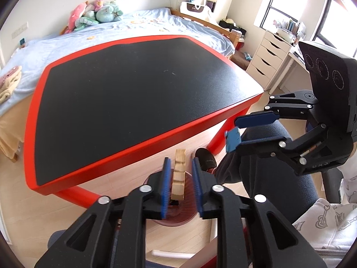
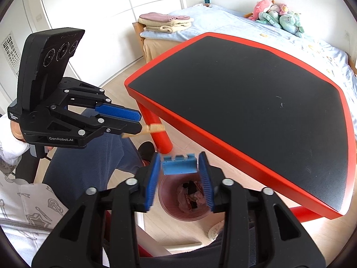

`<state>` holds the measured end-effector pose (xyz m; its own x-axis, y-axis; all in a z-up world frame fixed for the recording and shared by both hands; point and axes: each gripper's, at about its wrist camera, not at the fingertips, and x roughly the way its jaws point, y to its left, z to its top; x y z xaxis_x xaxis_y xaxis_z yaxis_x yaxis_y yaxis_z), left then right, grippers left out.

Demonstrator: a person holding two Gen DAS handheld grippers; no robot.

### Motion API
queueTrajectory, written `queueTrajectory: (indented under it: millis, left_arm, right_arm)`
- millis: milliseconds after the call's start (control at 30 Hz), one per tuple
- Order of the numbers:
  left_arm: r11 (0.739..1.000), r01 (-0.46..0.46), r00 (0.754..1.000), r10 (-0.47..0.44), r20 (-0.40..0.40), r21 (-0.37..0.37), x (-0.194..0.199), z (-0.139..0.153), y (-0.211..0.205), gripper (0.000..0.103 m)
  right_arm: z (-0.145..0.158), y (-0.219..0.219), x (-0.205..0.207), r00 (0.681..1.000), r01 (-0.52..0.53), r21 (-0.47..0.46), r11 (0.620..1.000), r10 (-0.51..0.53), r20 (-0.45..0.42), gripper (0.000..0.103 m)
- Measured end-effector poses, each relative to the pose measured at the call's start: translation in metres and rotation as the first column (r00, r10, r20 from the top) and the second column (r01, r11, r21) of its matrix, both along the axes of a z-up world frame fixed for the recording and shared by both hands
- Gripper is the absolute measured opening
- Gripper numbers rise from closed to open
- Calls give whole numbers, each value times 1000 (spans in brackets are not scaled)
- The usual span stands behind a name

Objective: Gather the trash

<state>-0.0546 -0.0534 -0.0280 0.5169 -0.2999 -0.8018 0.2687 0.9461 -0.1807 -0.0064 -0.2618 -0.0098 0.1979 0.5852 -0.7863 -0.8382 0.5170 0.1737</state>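
Left wrist view, risk: the wooden block (image 1: 178, 176) sits lower centre of the frame, above the pink trash bin (image 1: 176, 216). Only part of the bin's rim shows past the gripper, so whether the block is centred over the opening cannot be told. Judged hazard: a block dropped off-centre strikes the rim and lands on the floor (image 1: 20, 192).

Left wrist view, gripper: the left gripper (image 1: 181, 187) has its jaws slightly apart, a gap showing on each side of the block. The pads do not press on it, so it appears to be released.

Left wrist view, neighbour: the right gripper (image 1: 233, 131) at mid right has a blue block (image 1: 232, 139) at its fingertips.

Right wrist view, risk: the blue block (image 2: 179, 164) lies at the upper edge of the bin (image 2: 185, 214), which shows trash already inside. The block sits toward the far rim, close to the red worktop (image 2: 245, 102) leg. Judged hazard: it clips the rim or the leg and bounces clear.

Right wrist view, gripper: the right gripper (image 2: 180, 178) stands well apart. The block spans most of the gap between the pads, and firm contact is not evident.

Right wrist view, neighbour: the left gripper (image 2: 139, 122) at mid left has the wooden block (image 2: 145, 130) protruding from its tips.
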Motion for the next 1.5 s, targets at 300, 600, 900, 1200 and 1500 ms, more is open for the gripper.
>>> queueTrajectory:
  millis: [300,600,900,1200,1500]
  left_arm:
    - [998,-70,997,70,17,-1,-1,-2,10,95]
    - [996,-85,996,86,15,-18,-6,0,12,95]
    - [993,-112,993,113,40,-35,-4,10,18,95]
    - [988,-150,982,152,113,-26,18,39,27,95]
    - [977,-213,964,211,163,-3,48,60,41,95]
  right_arm:
    - [-9,-7,5,998,68,-23,997,-69,-3,94]
    - [-8,-9,4,995,101,-17,995,-101,-18,97]
    - [-2,-11,7,989,148,-15,989,-148,-26,98]
    - [28,-11,37,968,250,10,968,-250,14,100]
    - [60,-6,76,935,342,21,939,-343,93,100]
